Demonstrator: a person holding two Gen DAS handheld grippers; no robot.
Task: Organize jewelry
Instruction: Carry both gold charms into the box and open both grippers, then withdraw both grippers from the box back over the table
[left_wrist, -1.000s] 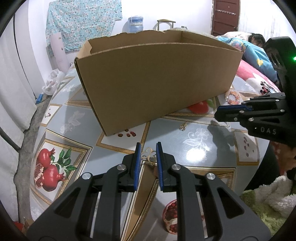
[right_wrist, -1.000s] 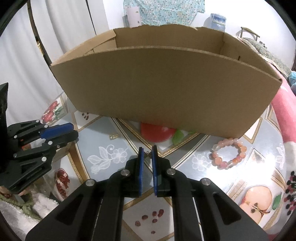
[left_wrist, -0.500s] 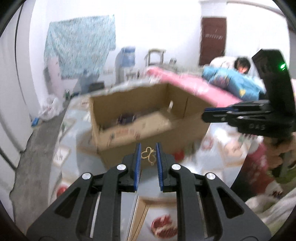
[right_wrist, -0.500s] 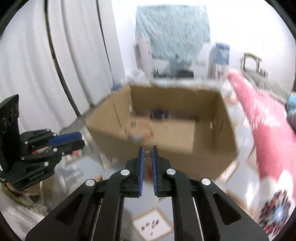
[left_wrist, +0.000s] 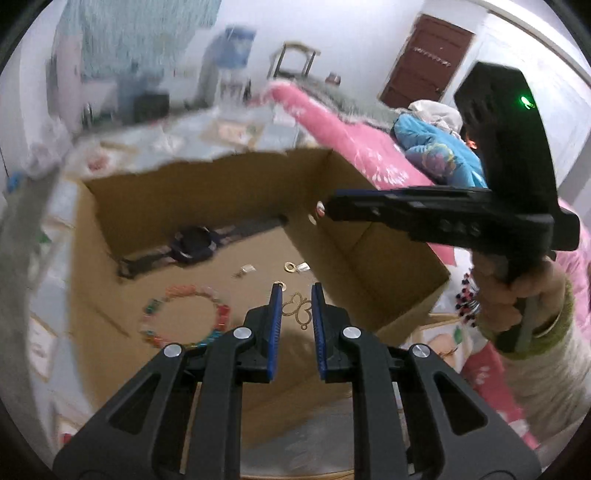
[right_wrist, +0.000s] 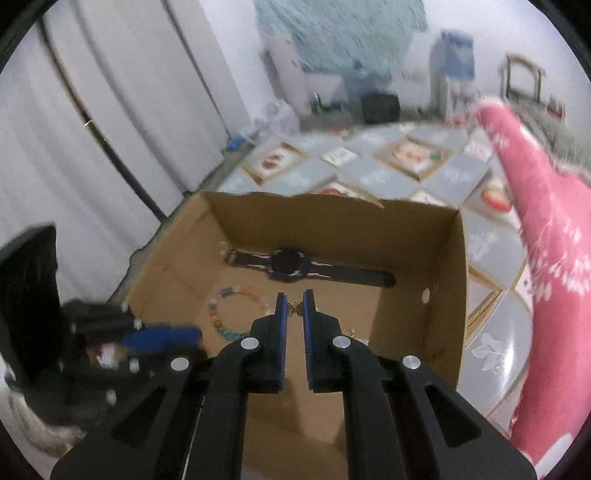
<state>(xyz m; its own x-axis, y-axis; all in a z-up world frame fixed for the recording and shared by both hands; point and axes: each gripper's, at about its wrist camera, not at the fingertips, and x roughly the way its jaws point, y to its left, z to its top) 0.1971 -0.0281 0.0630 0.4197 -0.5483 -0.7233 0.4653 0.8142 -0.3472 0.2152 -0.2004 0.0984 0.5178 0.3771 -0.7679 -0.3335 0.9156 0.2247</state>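
Jewelry pieces ride in both grippers, over the open cardboard box (left_wrist: 369, 236). Left side first: left gripper (left_wrist: 296, 291), jaws nearly closed, pinches a gold openwork butterfly pendant (left_wrist: 296, 311) by its edges between the blue pads; piece hangs above the box floor, likely held there for a drop into the box. Below on the floor, left to right: multicoloured bead bracelet (left_wrist: 184, 317), dark wristwatch (left_wrist: 194, 242) laid along the far wall, small gold ring (left_wrist: 290, 266) with little tags near it. Right side: right gripper (right_wrist: 293, 295), jaws almost fully shut, grips a smaller dark butterfly charm (right_wrist: 295, 309) at the fingertips, also poised over the box interior. Same watch (right_wrist: 291, 266) and bracelet (right_wrist: 232, 310) visible beneath it. Box sits on a fruit-patterned tablecloth (right_wrist: 491, 339). Both pinches are shallow, at the very tips, probably so the pieces fall clean on release
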